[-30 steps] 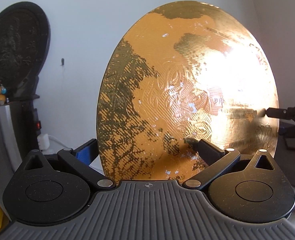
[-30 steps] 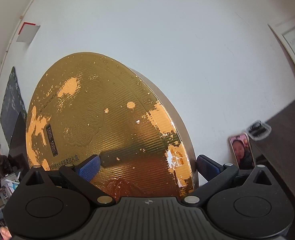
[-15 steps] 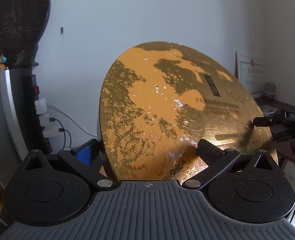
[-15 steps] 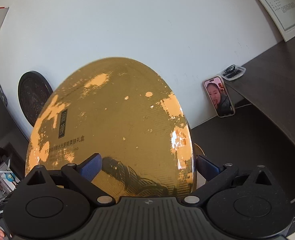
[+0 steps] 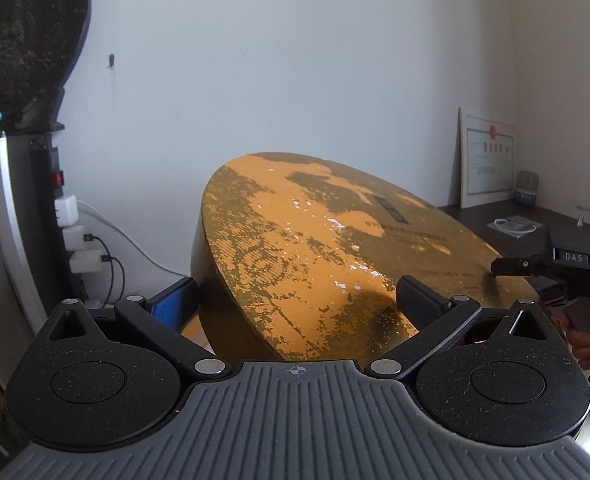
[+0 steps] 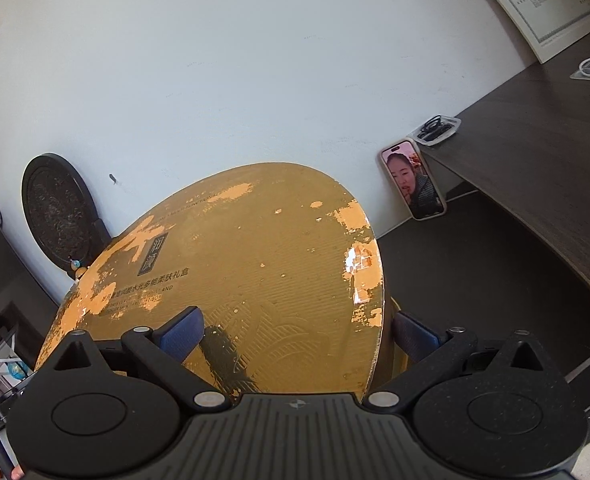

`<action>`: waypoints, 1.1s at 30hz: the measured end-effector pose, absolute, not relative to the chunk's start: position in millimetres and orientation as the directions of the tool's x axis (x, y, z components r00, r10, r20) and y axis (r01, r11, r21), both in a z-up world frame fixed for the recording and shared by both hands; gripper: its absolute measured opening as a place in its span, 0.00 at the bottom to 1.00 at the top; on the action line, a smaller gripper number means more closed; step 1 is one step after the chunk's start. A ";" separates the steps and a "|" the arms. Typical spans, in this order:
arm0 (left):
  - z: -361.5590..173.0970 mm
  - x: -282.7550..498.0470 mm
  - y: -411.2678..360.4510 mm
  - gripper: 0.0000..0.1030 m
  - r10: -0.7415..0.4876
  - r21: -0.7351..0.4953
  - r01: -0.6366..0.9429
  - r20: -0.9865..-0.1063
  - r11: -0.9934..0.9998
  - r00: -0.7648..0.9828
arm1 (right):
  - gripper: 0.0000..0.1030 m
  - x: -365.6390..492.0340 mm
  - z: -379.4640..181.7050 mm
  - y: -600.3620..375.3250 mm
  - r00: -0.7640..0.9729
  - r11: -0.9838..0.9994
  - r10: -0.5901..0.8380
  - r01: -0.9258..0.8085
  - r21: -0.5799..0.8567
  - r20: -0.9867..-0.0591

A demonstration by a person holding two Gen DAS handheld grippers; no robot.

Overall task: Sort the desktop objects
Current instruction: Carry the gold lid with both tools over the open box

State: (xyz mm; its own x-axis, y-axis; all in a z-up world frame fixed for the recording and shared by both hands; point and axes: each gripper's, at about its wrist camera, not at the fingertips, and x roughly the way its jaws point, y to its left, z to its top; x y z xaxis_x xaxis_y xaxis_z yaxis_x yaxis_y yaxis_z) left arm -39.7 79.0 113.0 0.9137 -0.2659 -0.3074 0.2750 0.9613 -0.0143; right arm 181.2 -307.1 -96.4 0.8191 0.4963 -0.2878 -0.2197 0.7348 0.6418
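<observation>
Left wrist: right gripper (image 5: 511, 266) reads "DAS".

- Round box (image 5: 335, 248): worn gold with orange patches, fine ribbed embossing, dark label.
- Gripper pads (image 6: 181, 334): blue.
- Desk (image 6: 535, 152): dark brown.
- Wall (image 5: 295, 60): white.
- Round plaque (image 6: 57, 206): black.

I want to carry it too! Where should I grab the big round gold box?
Grab the gold box at its rim, from two opposite sides. It is wide and flat, so only its thin edge fits between fingers. Both the left gripper and right gripper pinch lid and underside there.
</observation>
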 end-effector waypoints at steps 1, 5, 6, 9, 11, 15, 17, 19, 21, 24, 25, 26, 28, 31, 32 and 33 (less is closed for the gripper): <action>110.8 -40.0 75.9 1.00 -0.267 -0.015 0.276 -0.311 0.961 0.912 | 1.00 177.7 -98.3 -310.2 0.823 0.737 0.488 -0.210 0.642 -0.291; 97.9 -45.0 62.5 1.00 -0.279 -0.026 0.287 -0.332 0.957 0.901 | 1.00 161.7 -108.0 -322.4 0.839 0.749 0.453 -0.174 0.639 -0.302; 94.4 -46.2 59.6 1.00 -0.283 -0.029 0.290 -0.337 0.957 0.898 | 1.00 156.8 -110.3 -325.7 0.841 0.752 0.447 -0.168 0.637 -0.306; 83.1 -49.0 53.3 1.00 -0.289 -0.045 0.292 -0.345 0.956 0.893 | 1.00 148.9 -117.3 -331.1 0.844 0.761 0.429 -0.146 0.632 -0.322; 75.0 -47.5 51.7 1.00 -0.295 -0.060 0.294 -0.355 0.954 0.887 | 1.00 147.0 -122.1 -332.6 0.844 0.767 0.416 -0.126 0.629 -0.338; 59.9 -39.4 51.8 1.00 -0.279 -0.091 0.265 -0.388 0.960 0.878 | 1.00 147.5 -131.4 -332.5 0.828 0.780 0.408 -0.096 0.619 -0.385; 52.1 -34.7 52.1 1.00 -0.271 -0.104 0.250 -0.398 0.963 0.877 | 1.00 151.4 -135.9 -331.3 0.815 0.784 0.408 -0.083 0.616 -0.410; 44.4 -28.2 52.3 1.00 -0.270 -0.127 0.238 -0.418 0.963 0.867 | 1.00 152.7 -137.1 -331.9 0.808 0.793 0.402 -0.072 0.605 -0.430; 37.0 -21.0 52.6 1.00 -0.270 -0.155 0.224 -0.443 0.962 0.855 | 1.00 153.8 -135.1 -331.4 0.806 0.811 0.388 -0.068 0.581 -0.448; 30.1 -12.9 54.3 1.00 -0.285 -0.204 0.211 -0.479 0.956 0.830 | 1.00 149.1 -124.8 -332.7 0.804 0.840 0.363 -0.064 0.539 -0.470; 28.4 -12.1 54.4 1.00 -0.292 -0.217 0.210 -0.483 0.953 0.826 | 1.00 146.7 -121.2 -333.5 0.805 0.848 0.356 -0.065 0.527 -0.474; 27.5 -12.2 54.9 1.00 -0.299 -0.230 0.210 -0.483 0.950 0.823 | 1.00 144.9 -117.0 -333.7 0.807 0.855 0.350 -0.067 0.514 -0.477; 25.5 -12.6 56.0 1.00 -0.316 -0.258 0.212 -0.483 0.943 0.817 | 1.00 141.4 -108.5 -334.0 0.810 0.870 0.336 -0.071 0.488 -0.481; 23.1 -11.0 58.6 1.00 -0.356 -0.317 0.218 -0.488 0.923 0.797 | 1.00 130.9 -89.8 -336.2 0.821 0.900 0.304 -0.081 0.429 -0.484; 21.4 -10.2 59.3 1.00 -0.372 -0.338 0.221 -0.490 0.915 0.788 | 1.00 125.6 -83.2 -337.5 0.825 0.911 0.292 -0.085 0.405 -0.483; 19.8 -9.4 60.0 1.00 -0.388 -0.360 0.224 -0.492 0.906 0.779 | 1.00 120.5 -76.4 -338.1 0.829 0.922 0.278 -0.088 0.378 -0.485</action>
